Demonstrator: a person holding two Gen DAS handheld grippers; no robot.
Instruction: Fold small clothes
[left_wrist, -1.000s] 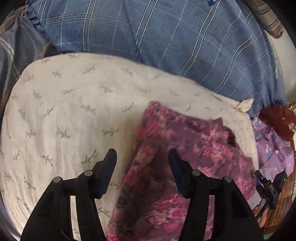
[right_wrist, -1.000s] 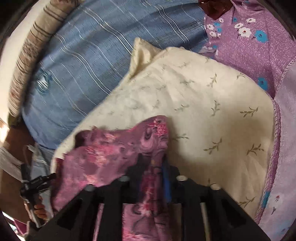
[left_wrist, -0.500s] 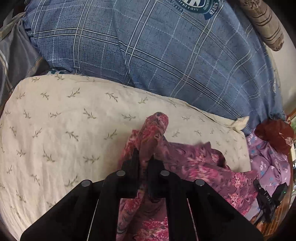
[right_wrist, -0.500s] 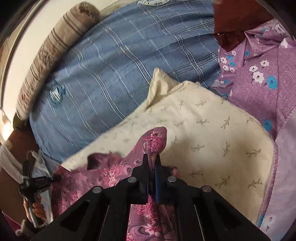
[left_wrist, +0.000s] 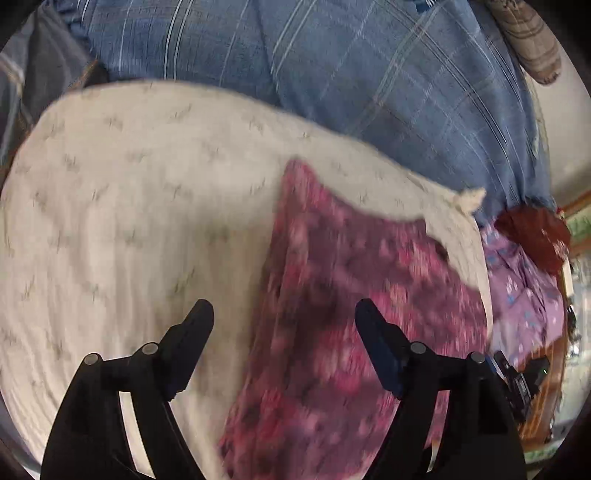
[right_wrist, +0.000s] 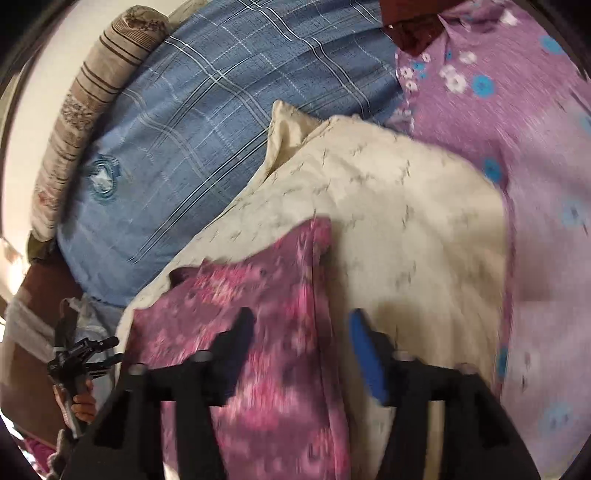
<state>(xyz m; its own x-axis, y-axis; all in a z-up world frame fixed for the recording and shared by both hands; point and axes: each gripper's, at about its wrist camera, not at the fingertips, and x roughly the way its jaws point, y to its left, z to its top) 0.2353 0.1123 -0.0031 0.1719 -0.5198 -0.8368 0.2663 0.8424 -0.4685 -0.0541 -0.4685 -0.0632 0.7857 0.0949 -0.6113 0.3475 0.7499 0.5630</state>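
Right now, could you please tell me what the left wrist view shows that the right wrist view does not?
Only the left view shows the open left gripper, jaws opening over the cloth.

Only the right view shows a hand holding a black gripper, and the blue pillow's round badge.

Both show the pink-purple floral cloth lying on the cream leaf-print pillow.
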